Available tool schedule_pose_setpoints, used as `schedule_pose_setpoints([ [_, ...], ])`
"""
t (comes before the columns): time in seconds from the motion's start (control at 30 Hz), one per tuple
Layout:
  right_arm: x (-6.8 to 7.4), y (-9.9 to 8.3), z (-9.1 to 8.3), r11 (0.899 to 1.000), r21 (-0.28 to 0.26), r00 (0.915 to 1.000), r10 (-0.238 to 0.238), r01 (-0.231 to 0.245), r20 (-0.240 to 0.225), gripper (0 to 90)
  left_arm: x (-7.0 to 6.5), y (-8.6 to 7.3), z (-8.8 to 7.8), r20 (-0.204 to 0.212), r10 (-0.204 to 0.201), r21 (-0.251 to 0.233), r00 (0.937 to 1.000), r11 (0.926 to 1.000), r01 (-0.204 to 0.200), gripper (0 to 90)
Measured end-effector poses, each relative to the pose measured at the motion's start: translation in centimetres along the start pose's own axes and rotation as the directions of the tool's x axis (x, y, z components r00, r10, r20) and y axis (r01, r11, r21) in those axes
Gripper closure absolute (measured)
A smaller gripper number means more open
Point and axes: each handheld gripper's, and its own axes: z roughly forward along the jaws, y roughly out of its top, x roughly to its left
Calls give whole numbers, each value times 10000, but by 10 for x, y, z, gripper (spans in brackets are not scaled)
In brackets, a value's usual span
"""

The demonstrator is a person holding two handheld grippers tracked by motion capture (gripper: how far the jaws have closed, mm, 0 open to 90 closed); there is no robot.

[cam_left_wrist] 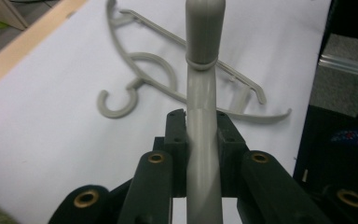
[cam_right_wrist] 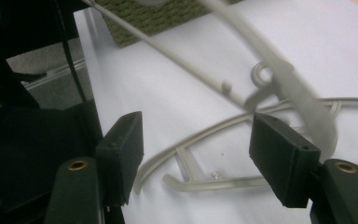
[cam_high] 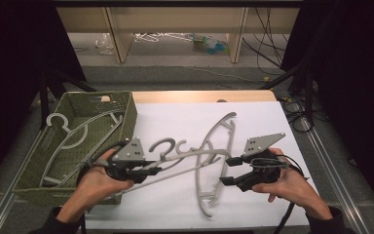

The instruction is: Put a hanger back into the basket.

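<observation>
Grey plastic, thin and matte: the held hanger (cam_high: 185, 163) is a slim arched frame with a curled hook, a straight lower bar and a rounded tip. The left claw (cam_high: 152, 170) pinches one of its arms; in the left gripper view that arm (cam_left_wrist: 203, 116) runs straight up between the closed jaws, a moulded ring just above them. The hanger is lifted off the surface (cam_high: 175, 204), just right of the basket (cam_high: 126, 117), stretching from the basket's near right corner across a second hanger (cam_high: 216, 156). That second hanger lies flat on the white sheet, well right of the basket, its curve running away from the person. The right claw (cam_high: 230, 170) is spread, nothing between its pads, farther right of the basket, close beside the second hanger. More grey hangers (cam_high: 78, 131) lie inside the green woven basket.
</observation>
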Motion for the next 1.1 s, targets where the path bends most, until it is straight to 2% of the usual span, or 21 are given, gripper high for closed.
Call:
schedule_pose_setpoints([
  [0.1, 4, -2, -1, 9999, -112, 10000, -31, 32, 91, 348, 10, 2, -19, -357, -369, -636, 9987, 9974, 346, 787],
  [0.2, 10, -5, 5, 9999, 36, 9999, -113, 113, -38, 348, 21, 7, -43, -763, -404, -733, 9963, 9967, 348, 787],
  [0.27, 11, -7, 9, 9999, 78, 9996, -150, 152, -223, 348, 30, 8, -57, -1032, -696, -919, 9922, 9939, 602, 787],
  [0.3, 11, -8, 10, 9998, 122, 9997, -149, 151, -207, 347, 36, 8, -65, -1227, -589, -963, 9907, 9942, 472, 787],
  [0.33, 11, -9, 12, 9998, 163, 9998, -86, 89, -187, 346, 40, 8, -71, -1445, -828, -1072, 9860, 9919, 676, 787],
  [0.37, 11, -9, 12, 9998, 163, 9998, -86, 89, -187, 346, 40, 8, -71, -1445, -828, -1072, 9860, 9919, 676, 787],
  [0.4, 11, -10, 13, 9998, 205, 9998, -72, 76, -193, 344, 50, 7, -83, -1656, -837, -983, 9826, 9928, 680, 787],
  [0.53, 7, -15, 19, 9996, 200, 9998, 197, -195, -99, 337, 73, -4, -99, -2331, -1607, -1473, 9591, 9807, 1285, 787],
  [0.57, 7, -15, 19, 9996, 200, 9998, 197, -195, -99, 337, 73, -4, -99, -2331, -1607, -1473, 9591, 9807, 1285, 787],
  [0.6, 6, -16, 19, 9995, 158, 9997, 258, -257, -30, 332, 79, -7, -104, -2414, -1466, -1171, 9593, 9857, 1212, 787],
  [0.63, 4, -19, 21, 9993, 97, 9994, 350, -350, 36, 319, 89, -14, -106, -2660, -1828, -1260, 9465, 9800, 1538, 787],
  [0.67, 4, -19, 21, 9993, 97, 9994, 350, -350, 36, 319, 89, -14, -106, -2660, -1828, -1260, 9465, 9800, 1538, 787],
  [0.7, 3, -21, 23, 9992, 78, 9991, 380, -381, 163, 318, 98, -21, -107, -2930, -2092, -1265, 9329, 9757, 1790, 787],
  [0.77, 3, -21, 23, 9990, 135, 9990, 418, -420, 140, 314, 104, -25, -107, -3054, -2075, -1166, 9293, 9768, 1798, 787],
  [0.8, 3, -23, 26, 9985, 253, 9987, 479, -483, 160, 298, 112, -33, -107, -3251, -2426, -1403, 9140, 9682, 2071, 787],
  [0.83, 3, -23, 26, 9985, 253, 9987, 479, -483, 160, 298, 112, -33, -107, -3251, -2426, -1403, 9140, 9682, 2071, 787],
  [0.9, 3, -24, 28, 9985, 296, 9989, 446, -450, 153, 298, 123, -41, -110, -3440, -2653, -1490, 9007, 9625, 2266, 787],
  [0.93, 3, -24, 29, 9984, 323, 9989, 463, -467, 118, 298, 128, -45, -111, -3407, -2792, -1547, 8978, 9585, 2394, 787],
  [1.0, 3, -25, 30, 9980, 379, 9987, 501, -505, 105, 296, 140, -57, -115, -3663, -3006, -1600, 8806, 9526, 2587, 787],
  [1.03, 3, -25, 30, 9980, 379, 9987, 501, -505, 105, 296, 140, -57, -115, -3663, -3006, -1600, 8806, 9526, 2587, 787],
  [1.1, 2, -25, 32, 9978, 442, 9988, 487, -491, 90, 295, 146, -64, -116, -3783, -3190, -1672, 8690, 9468, 2748, 787],
])
